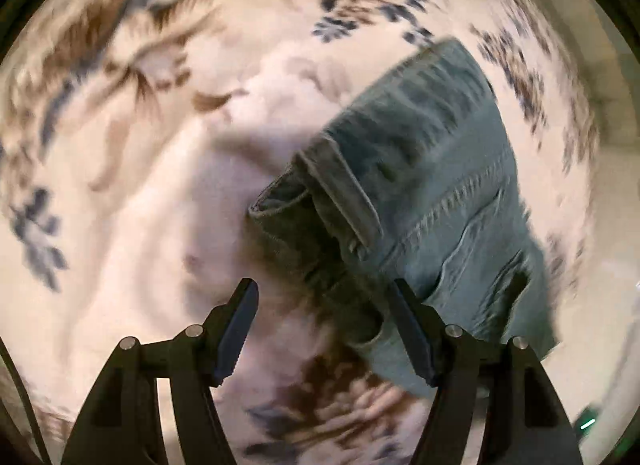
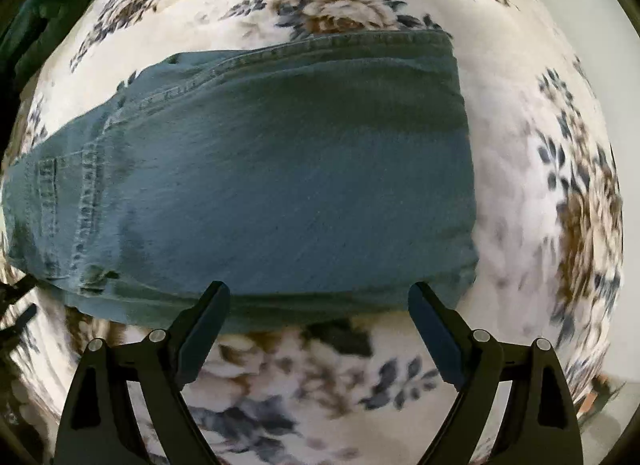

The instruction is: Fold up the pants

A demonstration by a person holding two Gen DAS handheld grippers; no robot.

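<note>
The pants are blue-green jeans (image 1: 432, 185) lying folded in a compact stack on a floral blanket. In the left wrist view the waistband end with a belt loop (image 1: 344, 201) faces my left gripper (image 1: 324, 293), which is open and empty, hovering just above and short of that end. In the right wrist view the jeans (image 2: 280, 185) lie crosswise, folded edge at the right. My right gripper (image 2: 320, 293) is open and empty, its fingertips over the near long edge of the jeans.
The white blanket with brown and blue flowers (image 2: 340, 377) covers the whole surface under the jeans. A dark green cloth (image 2: 36, 13) lies at the far left edge. The bed's edge and pale floor (image 1: 616, 113) show at the right.
</note>
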